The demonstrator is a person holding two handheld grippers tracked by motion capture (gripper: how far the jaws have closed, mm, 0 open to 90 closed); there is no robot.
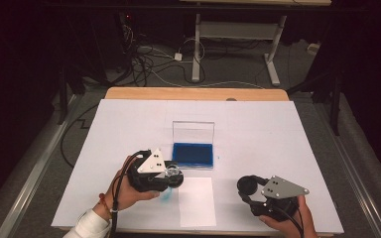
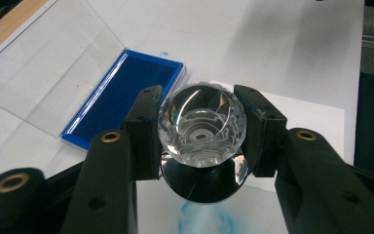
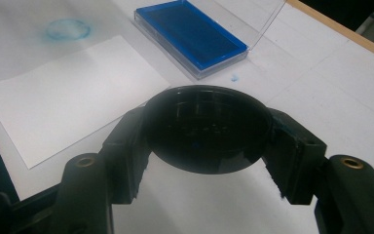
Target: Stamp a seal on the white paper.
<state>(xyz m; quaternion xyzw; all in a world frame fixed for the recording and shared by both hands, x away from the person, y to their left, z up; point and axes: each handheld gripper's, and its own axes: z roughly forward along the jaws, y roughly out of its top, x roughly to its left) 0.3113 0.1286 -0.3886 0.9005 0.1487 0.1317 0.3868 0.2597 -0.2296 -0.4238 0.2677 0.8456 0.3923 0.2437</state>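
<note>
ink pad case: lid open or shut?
Open. The clear lid stands up from the far edge of the blue ink pad, leaving the pad's surface bare; the left gripper view shows the lid swung back too.

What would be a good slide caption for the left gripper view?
Left tongs clamp a clear faceted stamp handle above a sheet of paper, beside an open blue ink pad.

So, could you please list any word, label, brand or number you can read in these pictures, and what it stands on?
None can be read.
The blue ink pad, its clear lid and the white sheet of paper bear no print.
The black cap shows faint raised marks, too dark to read.
</note>
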